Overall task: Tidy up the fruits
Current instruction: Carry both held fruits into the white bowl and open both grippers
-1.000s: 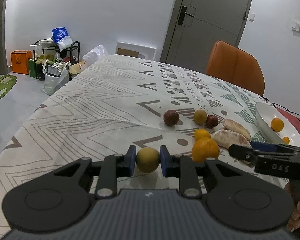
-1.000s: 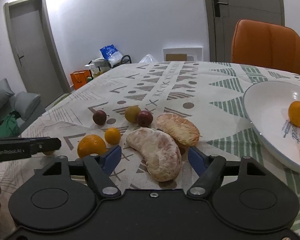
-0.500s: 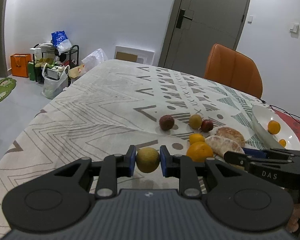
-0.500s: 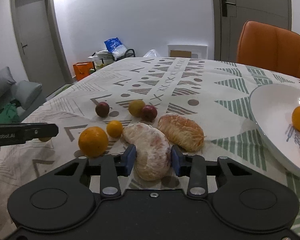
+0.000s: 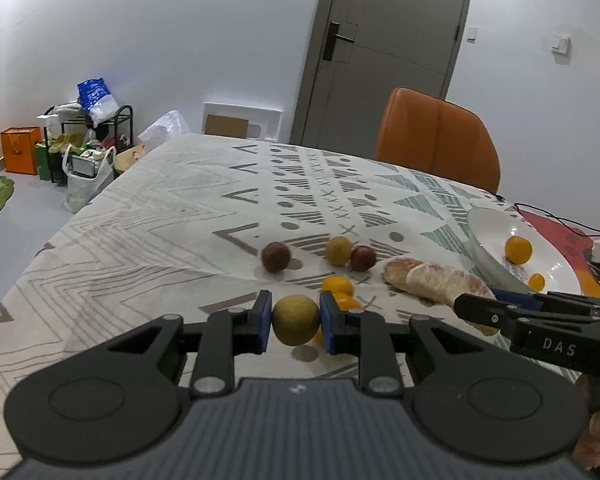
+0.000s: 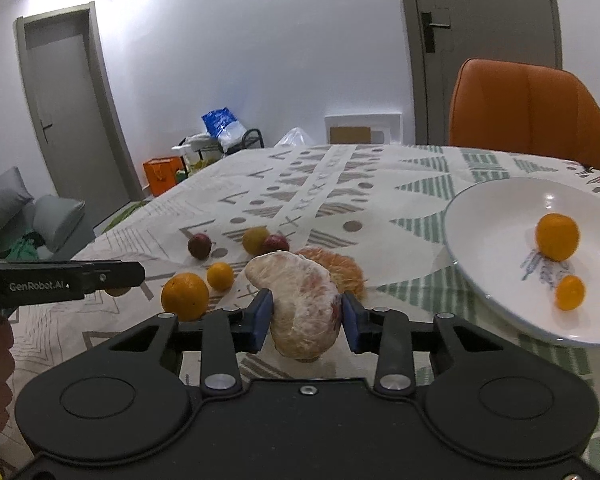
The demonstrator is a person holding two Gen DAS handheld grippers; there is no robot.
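the right hand-held gripper [image 6: 306, 322] clamps a peeled, pale pink pomelo segment [image 6: 302, 304], long axis running from the frame's lower centre up and left, clear of the patterned surface [image 6: 340, 196]. the white ceramic plate [image 6: 488, 216] lies to its right, nearer this hand. the left hand-held gripper [image 5: 293, 322] pinches a round yellow-green fruit [image 5: 295, 319], the plate at far right.

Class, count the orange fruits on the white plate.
2: a larger orange near the middle of the plate, and a smaller one just in front of it.
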